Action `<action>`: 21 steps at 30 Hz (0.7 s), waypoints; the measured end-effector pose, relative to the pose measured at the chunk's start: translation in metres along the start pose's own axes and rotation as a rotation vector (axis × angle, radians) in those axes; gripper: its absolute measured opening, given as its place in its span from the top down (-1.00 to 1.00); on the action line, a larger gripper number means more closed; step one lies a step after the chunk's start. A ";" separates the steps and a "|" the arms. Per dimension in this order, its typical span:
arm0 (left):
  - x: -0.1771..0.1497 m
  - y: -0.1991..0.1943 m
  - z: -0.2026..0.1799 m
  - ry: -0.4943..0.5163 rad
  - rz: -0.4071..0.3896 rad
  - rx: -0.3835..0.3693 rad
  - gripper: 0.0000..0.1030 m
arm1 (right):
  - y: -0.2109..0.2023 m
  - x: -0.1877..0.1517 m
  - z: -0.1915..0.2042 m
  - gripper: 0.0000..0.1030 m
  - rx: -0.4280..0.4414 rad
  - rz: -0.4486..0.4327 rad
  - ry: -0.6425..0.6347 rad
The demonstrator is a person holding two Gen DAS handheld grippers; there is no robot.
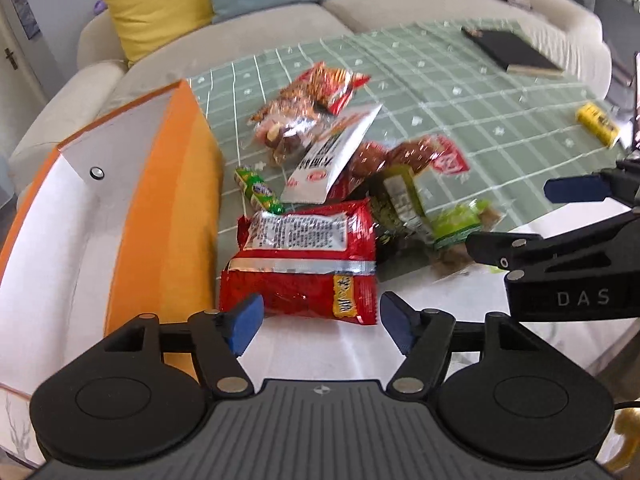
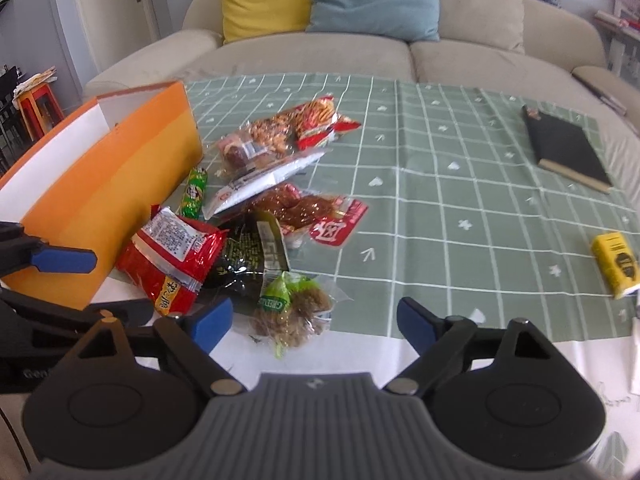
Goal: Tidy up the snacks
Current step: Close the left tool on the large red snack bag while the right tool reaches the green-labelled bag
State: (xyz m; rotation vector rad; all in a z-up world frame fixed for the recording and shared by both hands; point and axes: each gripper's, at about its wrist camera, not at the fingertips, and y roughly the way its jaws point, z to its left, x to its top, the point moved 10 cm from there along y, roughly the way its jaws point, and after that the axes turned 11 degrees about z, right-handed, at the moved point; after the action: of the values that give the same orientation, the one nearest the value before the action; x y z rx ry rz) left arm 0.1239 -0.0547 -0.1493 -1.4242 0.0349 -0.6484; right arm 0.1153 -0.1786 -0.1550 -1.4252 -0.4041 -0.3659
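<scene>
Snack pile (image 2: pixel 256 216) on green checked tablecloth (image 2: pixel 460 216) before a beige sofa (image 2: pixel 480 20), slightly blurred; both grippers' fingers spread, empty.

snack packets (image 2: pixel 172 256) were glossy, crinkled plastic film; the orange box (image 2: pixel 112 184) looked like smooth matt card with a white inner face. the green checked tablecloth (image 2: pixel 460 208) was matt woven cloth. gripper pads (image 1: pixel 244 322) appeared matt blue, mounted on black plastic arms.
</scene>
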 end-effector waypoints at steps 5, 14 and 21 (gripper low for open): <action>0.002 0.020 0.003 -0.006 0.031 0.002 -0.57 | 0.023 0.003 -0.001 -0.69 0.021 0.025 0.010; -0.001 0.041 0.002 -0.029 0.102 -0.034 -0.56 | 0.040 -0.001 -0.005 -0.30 0.037 0.058 0.011; 0.001 0.048 -0.006 -0.110 0.137 -0.161 -0.36 | 0.036 -0.001 -0.016 -0.15 -0.002 0.031 0.001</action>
State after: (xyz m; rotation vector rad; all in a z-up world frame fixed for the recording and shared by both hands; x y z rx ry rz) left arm 0.1411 -0.0597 -0.1945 -1.5962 0.0987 -0.4616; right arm 0.1330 -0.1909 -0.1887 -1.4316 -0.3810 -0.3420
